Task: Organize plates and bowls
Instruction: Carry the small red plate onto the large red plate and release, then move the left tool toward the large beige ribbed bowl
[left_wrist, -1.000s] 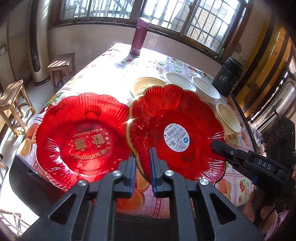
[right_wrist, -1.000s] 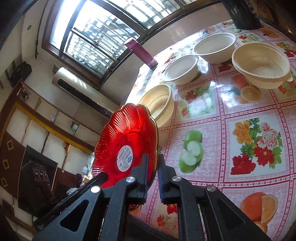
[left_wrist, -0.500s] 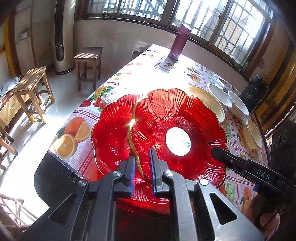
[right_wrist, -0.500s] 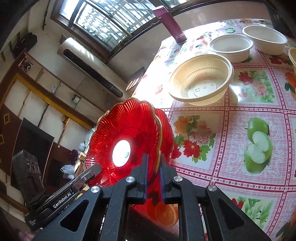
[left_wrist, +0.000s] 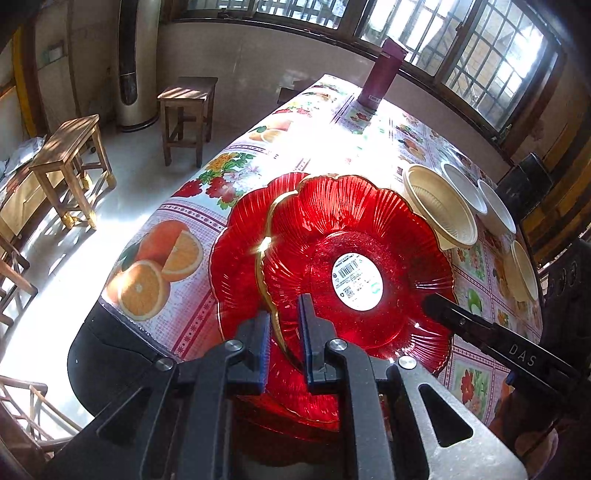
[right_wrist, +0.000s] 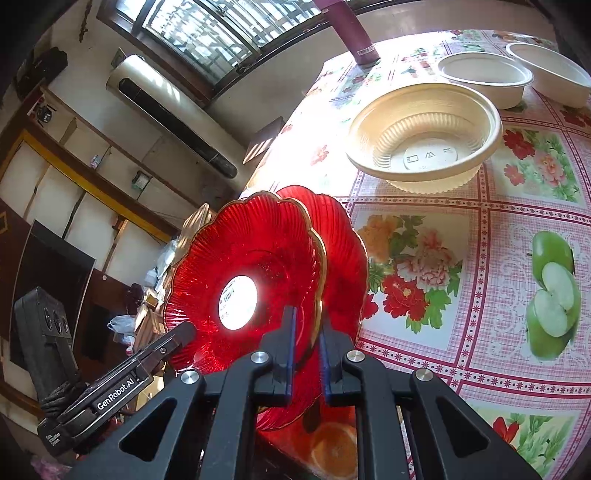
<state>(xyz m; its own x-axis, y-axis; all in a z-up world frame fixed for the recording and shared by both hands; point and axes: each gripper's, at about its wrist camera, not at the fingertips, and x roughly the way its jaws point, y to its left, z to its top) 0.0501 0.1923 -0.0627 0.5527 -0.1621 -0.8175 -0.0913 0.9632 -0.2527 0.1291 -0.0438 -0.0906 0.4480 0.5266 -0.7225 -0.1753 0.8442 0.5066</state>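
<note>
2 red plates fill my view: the upper plate (left_wrist: 354, 236) is pinched at its near rim by my left gripper (left_wrist: 282, 341) and at the opposite rim by my right gripper (right_wrist: 304, 349), both sets of fingers clamped on that gilt edge, and it hangs tilted, overlapping the lower plate (left_wrist: 240, 236) that lies on the surface (left_wrist: 177, 206) near its corner. I judge this glassy, ribbed, petal-shaped dish stiff and light but slick and brittle, so the scalloped rim is the only sensible hold; the gold lip gives the pads something to bite, though a twist between my 2 hands could crack it or let it slip. It is translucent, deep red, with a white barcode sticker (left_wrist: 356, 280) at its centre. I would lower it squarely so the petals nest. Past the plates sit 4 pale bowls, the nearest a ribbed cream bowl (right_wrist: 424, 136), and a maroon flask (left_wrist: 382, 74) stands at the far end.
</note>
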